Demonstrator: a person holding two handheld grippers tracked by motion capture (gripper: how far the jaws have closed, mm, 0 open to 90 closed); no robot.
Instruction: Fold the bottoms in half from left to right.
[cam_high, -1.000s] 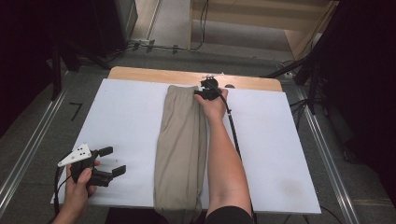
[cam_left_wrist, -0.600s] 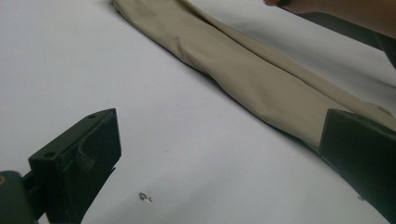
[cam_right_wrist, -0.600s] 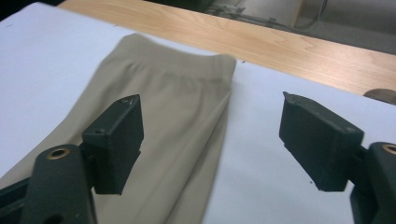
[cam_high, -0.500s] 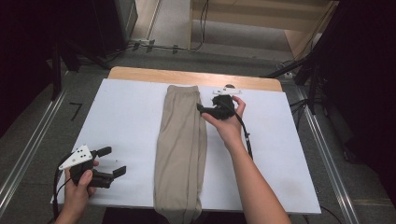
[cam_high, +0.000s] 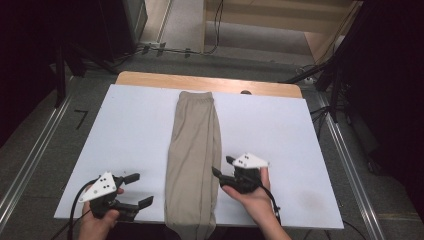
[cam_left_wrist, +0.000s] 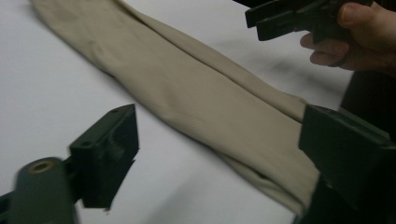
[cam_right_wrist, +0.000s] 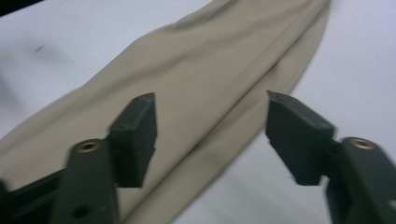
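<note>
Worktop: a flat white rectangular worktop (cam_high: 130, 130) with a pale wooden strip (cam_high: 150, 80) showing along its far edge; grey floor and metal rails lie to either side.

Garment: a long beige folded cloth garment (cam_high: 194, 150), narrow and lying lengthwise down the middle of the worktop. Its gathered band end sits at the far edge, just short of the wooden strip, and its other end hangs over the near edge. In the left gripper view the beige cloth (cam_left_wrist: 196, 93) runs diagonally across the white surface; in the right gripper view it (cam_right_wrist: 196, 79) passes beneath and beyond the jaws, with a lengthwise fold line visible.

Right gripper: the black two-jaw right gripper (cam_high: 222, 167) with a grey three-cornered plate on top, held in the person's right hand (cam_high: 252, 192) near the near edge. It sits just beside the garment's right edge, jaws pointing toward the cloth and spread apart, holding nothing. The right gripper view shows the gap between them (cam_right_wrist: 212, 135) over the garment's edge.

Left gripper: the black two-jaw left gripper (cam_high: 140, 190), also with a grey plate, held in the left hand (cam_high: 97, 220) near the near left corner. Its jaws are spread wide and empty, pointing toward the garment but apart from it.
</note>
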